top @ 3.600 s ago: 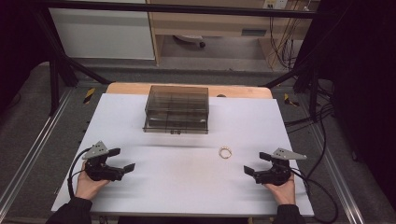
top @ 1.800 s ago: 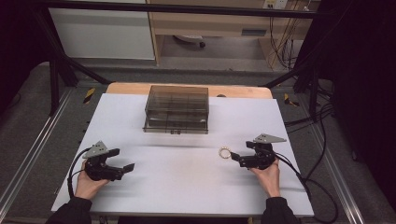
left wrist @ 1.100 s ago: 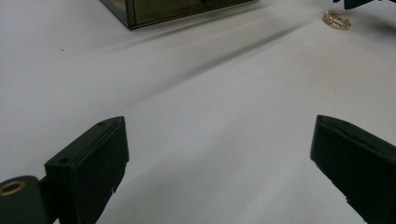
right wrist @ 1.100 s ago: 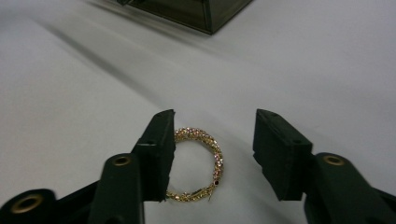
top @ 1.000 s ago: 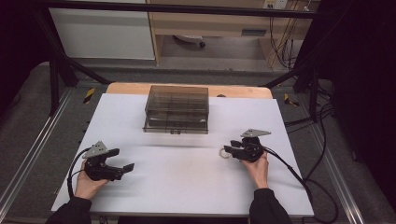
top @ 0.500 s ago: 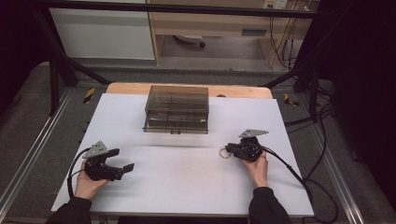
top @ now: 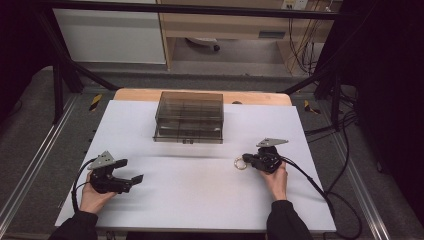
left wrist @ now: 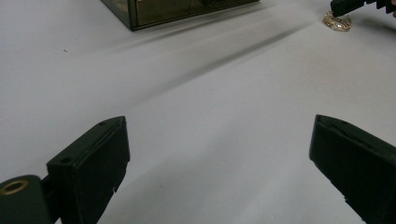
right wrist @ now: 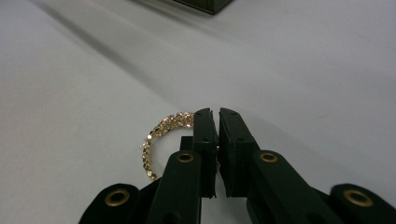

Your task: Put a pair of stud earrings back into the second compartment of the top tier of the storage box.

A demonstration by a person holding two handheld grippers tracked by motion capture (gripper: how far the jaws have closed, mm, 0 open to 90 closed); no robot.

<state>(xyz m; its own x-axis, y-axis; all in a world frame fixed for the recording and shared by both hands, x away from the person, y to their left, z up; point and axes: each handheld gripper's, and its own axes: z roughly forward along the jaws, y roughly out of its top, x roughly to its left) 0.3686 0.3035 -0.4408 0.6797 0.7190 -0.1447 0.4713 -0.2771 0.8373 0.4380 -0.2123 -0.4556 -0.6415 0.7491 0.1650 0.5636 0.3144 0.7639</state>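
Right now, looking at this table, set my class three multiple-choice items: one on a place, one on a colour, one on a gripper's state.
1. Where does the bracelet lie?
A. inside the box
B. on the table, at the right gripper's tips
C. beside the left gripper

2. What colour is the bracelet?
A. gold
B. blue
C. red

3. How do the left gripper's jaws stand?
A. shut
B. clamped on the box
C. wide open

Answers:
1 B, it lies by the right gripper, away from the box.
2 A, gold links glitter.
3 C, bare table shows between them.

The bracelet (top: 240,163) lies right of and before the box (top: 189,117).
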